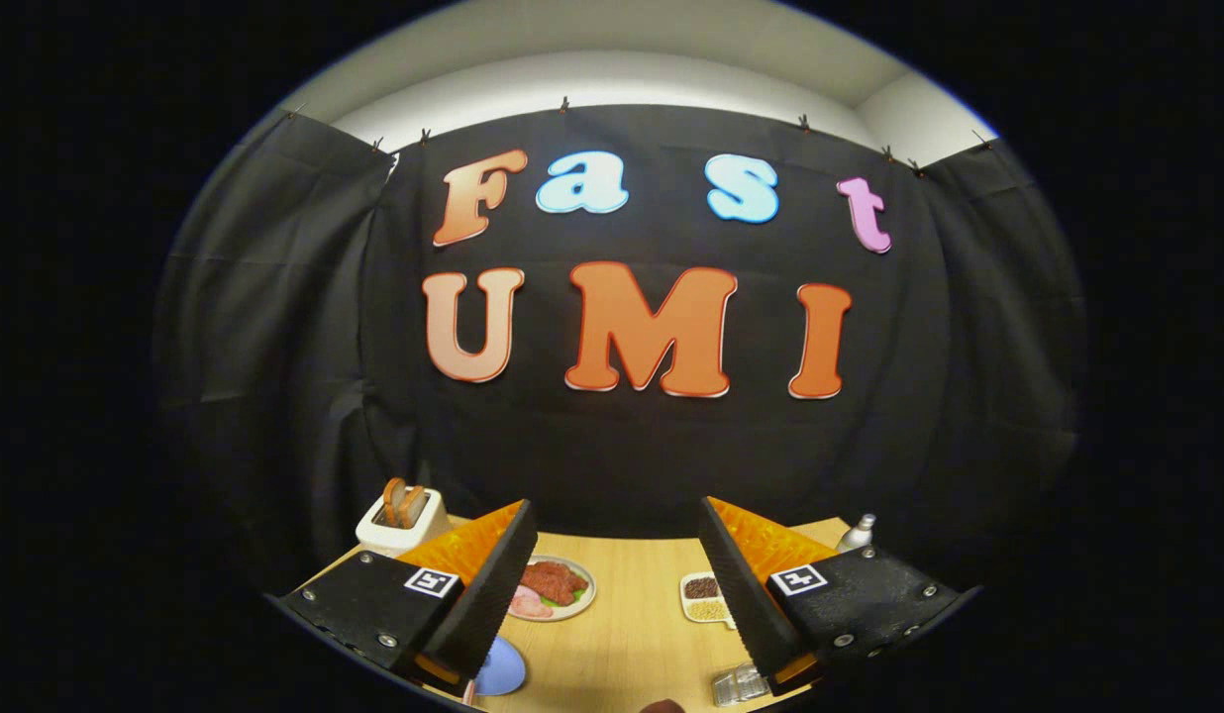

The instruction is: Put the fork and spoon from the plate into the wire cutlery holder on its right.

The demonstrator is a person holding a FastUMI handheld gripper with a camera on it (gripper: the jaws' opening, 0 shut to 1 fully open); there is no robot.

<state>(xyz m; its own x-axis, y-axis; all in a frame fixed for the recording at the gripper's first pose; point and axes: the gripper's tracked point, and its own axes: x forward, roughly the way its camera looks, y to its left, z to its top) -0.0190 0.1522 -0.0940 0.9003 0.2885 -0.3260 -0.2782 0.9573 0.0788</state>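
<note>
The hand-held gripper hangs high above the desk with its fingers spread wide and nothing between them. It is tipped up toward the booth's black wall, so the desk shows just as a strip low down between the fingers. I would judge this a starting or travelling pose: carried clear of everything, jaws ready, before any reach for the cutlery.

Between the fingers, a little beyond them, sits a plate of food with red and pink slices and a bit of green, close to the left finger. Nearer the right finger lies a small white divided dish with dark and pale grains. Behind the left finger a white toaster holds two slices of bread, set back at the desk's far corner, and behind the right finger stands a small white bottle.

Down by the near edge, a blue rounded piece, possibly a plate's rim, peeks out beside the left finger, and something clear or wiry glints under the right finger; that could be the cutlery holder, but I cannot tell. I can make out neither fork nor spoon from here; the task looks not yet begun.
</note>
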